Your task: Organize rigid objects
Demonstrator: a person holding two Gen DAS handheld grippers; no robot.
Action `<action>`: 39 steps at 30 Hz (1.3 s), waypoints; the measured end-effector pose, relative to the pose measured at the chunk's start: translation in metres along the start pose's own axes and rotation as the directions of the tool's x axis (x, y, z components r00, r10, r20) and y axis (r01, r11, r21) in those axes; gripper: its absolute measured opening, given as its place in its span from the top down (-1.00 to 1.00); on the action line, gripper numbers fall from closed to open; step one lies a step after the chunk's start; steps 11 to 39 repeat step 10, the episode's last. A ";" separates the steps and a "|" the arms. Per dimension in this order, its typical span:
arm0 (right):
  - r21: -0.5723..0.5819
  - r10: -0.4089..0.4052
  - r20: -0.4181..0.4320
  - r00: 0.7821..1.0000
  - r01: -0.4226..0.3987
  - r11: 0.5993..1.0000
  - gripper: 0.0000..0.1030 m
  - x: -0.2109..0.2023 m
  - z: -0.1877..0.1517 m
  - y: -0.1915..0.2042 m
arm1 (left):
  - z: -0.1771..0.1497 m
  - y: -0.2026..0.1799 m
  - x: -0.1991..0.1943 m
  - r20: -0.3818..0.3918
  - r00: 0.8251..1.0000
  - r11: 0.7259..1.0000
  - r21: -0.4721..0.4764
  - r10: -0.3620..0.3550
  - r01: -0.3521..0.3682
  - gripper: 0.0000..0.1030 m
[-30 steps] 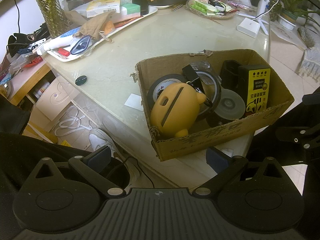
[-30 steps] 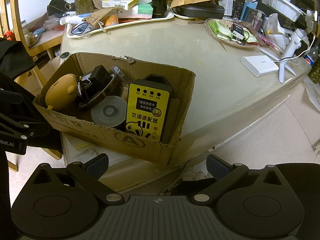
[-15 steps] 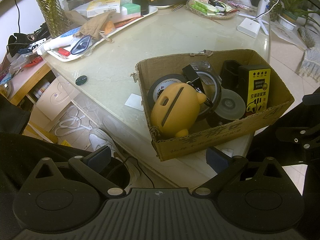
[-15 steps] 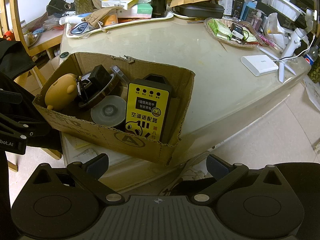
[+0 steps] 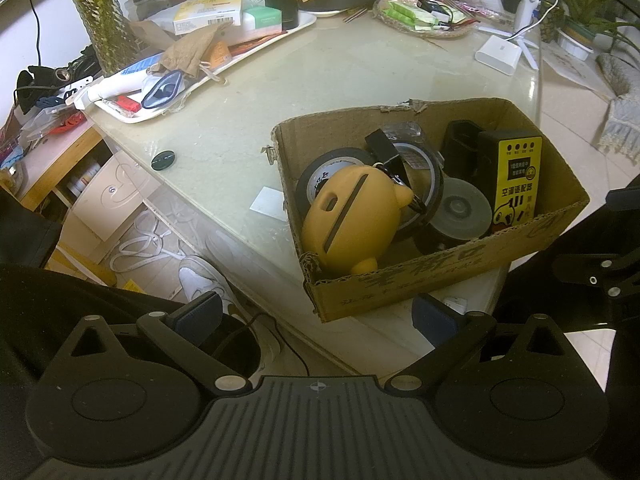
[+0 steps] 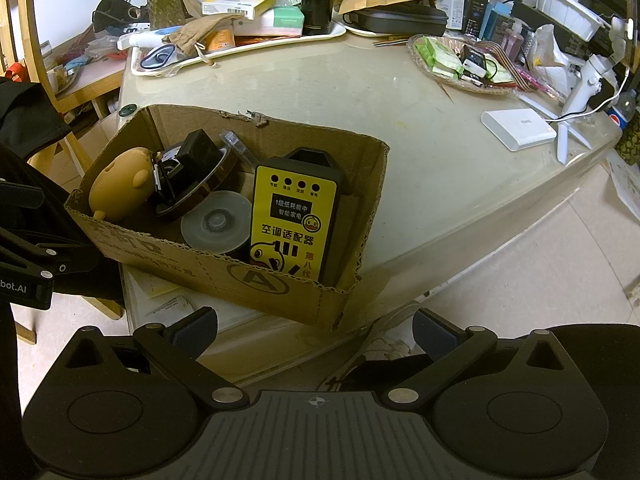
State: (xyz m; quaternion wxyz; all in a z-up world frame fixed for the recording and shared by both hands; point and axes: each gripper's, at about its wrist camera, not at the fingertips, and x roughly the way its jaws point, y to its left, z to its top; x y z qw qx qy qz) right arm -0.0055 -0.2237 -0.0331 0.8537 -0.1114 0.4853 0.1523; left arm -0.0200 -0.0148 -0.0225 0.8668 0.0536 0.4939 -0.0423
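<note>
A cardboard box [image 5: 404,284] [image 6: 200,264] stands at the near edge of the pale table [image 5: 320,76]. In it lie a yellow duck-shaped toy [image 5: 352,216] [image 6: 116,184], tape rolls [image 5: 416,168] [image 6: 192,188], a grey disc spool [image 5: 464,212] [image 6: 218,220] and a black-and-yellow adapter [image 5: 516,176] [image 6: 292,220]. My left gripper [image 5: 316,314] is open and empty, held back from the box's near left corner. My right gripper [image 6: 316,326] is open and empty, just before the box's near right corner.
A white tray [image 5: 132,114] of clutter sits at the far left, a wicker dish [image 6: 460,76] of packets at the far right, a white power bank [image 6: 518,128] beside it. A dark round cap [image 5: 164,159] lies on the table. Shoes and cables lie on the floor.
</note>
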 end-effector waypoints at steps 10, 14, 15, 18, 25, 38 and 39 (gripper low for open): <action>0.001 0.000 0.000 1.000 0.000 1.000 -1.00 0.000 0.000 0.000 | -0.004 0.008 -0.003 0.016 1.000 1.000 -0.029 0.002 -0.002 -1.00; 0.001 0.000 0.000 1.000 0.000 1.000 -1.00 0.000 0.000 0.000 | -0.004 0.008 -0.003 0.016 1.000 1.000 -0.029 0.002 -0.002 -1.00; 0.001 0.000 0.000 1.000 0.000 1.000 -1.00 0.000 0.000 0.000 | -0.004 0.008 -0.003 0.016 1.000 1.000 -0.029 0.002 -0.002 -1.00; 0.001 0.000 0.000 1.000 0.000 1.000 -1.00 0.000 0.000 0.000 | -0.004 0.008 -0.003 0.016 1.000 1.000 -0.029 0.002 -0.002 -1.00; 0.001 0.000 0.000 1.000 0.000 1.000 -1.00 0.000 0.000 0.000 | -0.004 0.008 -0.003 0.016 1.000 1.000 -0.029 0.002 -0.002 -1.00; 0.001 0.000 0.000 1.000 0.000 1.000 -1.00 0.000 0.000 0.000 | -0.004 0.008 -0.003 0.016 1.000 1.000 -0.029 0.002 -0.002 -1.00; 0.001 0.000 0.000 1.000 0.000 1.000 -1.00 0.000 0.000 0.000 | -0.004 0.008 -0.003 0.016 1.000 1.000 -0.029 0.002 -0.002 -1.00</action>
